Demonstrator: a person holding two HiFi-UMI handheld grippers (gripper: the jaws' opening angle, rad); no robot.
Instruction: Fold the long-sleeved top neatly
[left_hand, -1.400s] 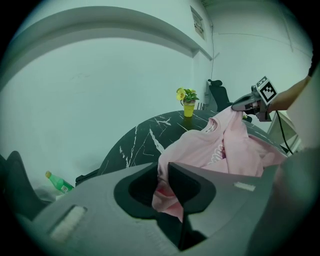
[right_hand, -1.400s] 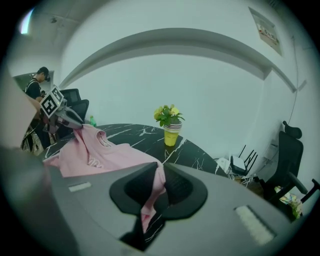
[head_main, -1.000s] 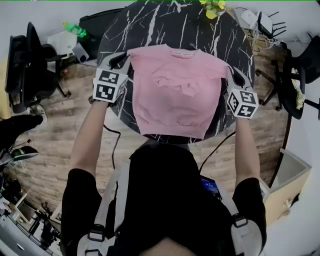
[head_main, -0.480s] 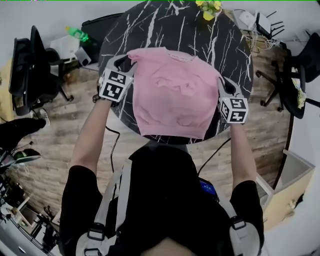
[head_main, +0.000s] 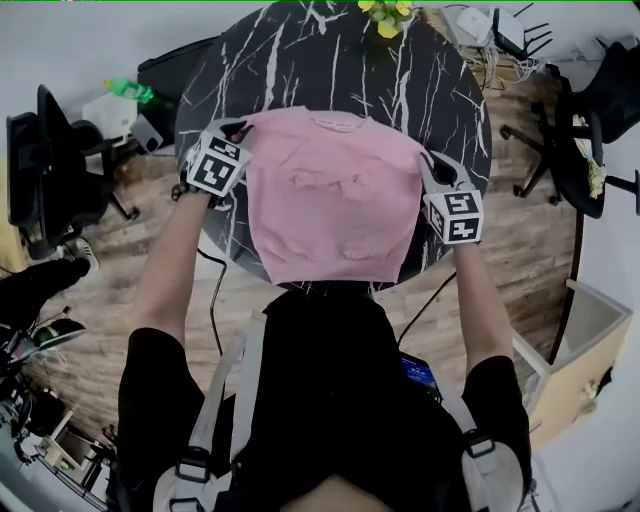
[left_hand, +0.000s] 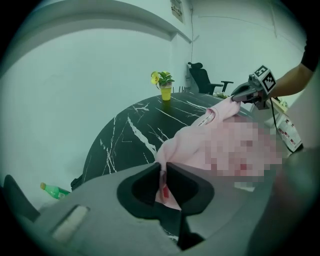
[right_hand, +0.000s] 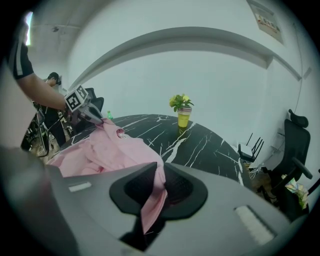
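Closest to the person, the hem of the pink long-sleeved top (head_main: 330, 195) sits right at the near edge of the counter (head_main: 300, 60), and its long axis runs straight away from them up to the collar. Both shoulder corners at that far end are pinched. The left gripper (head_main: 243, 126) has just been closing its jaws and has pink fabric squeezed between them, while the right gripper (head_main: 426, 160) is clamped almost shut on its corner. Neither hand is nearer. I'd guess it wants sliding farther on, toward the yellow flower pot (head_main: 385, 10), to lie flat
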